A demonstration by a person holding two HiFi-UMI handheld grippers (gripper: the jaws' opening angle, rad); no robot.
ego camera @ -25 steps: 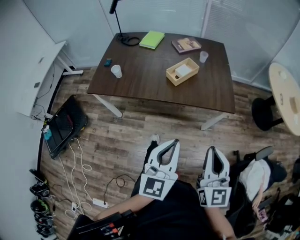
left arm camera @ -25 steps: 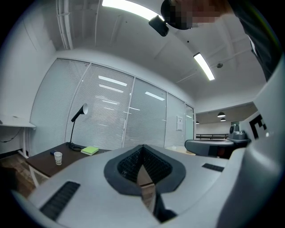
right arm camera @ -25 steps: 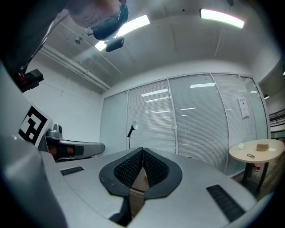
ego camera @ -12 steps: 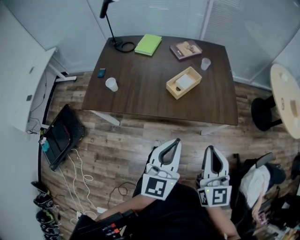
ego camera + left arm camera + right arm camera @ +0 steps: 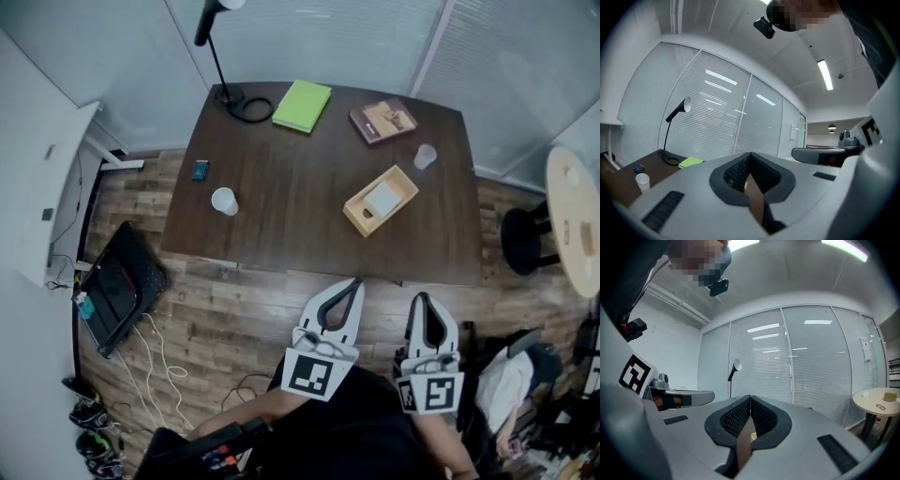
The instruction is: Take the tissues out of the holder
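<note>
Listing the dark table: wooden holder toward its near right edge, with white tissues lying inside. Also on the table are a green notebook, a book, a black lamp, a white cup and a clear cup. Left gripper and right gripper are held side by side over the wooden floor, well apart from the holder. Both have their tongs pressed together, with nothing between them.

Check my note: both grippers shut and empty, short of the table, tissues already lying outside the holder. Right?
One slip: the tissues lie inside the holder, as the head view shows. The rest stands: the left gripper and right gripper are shut, empty and short of the table.
</note>
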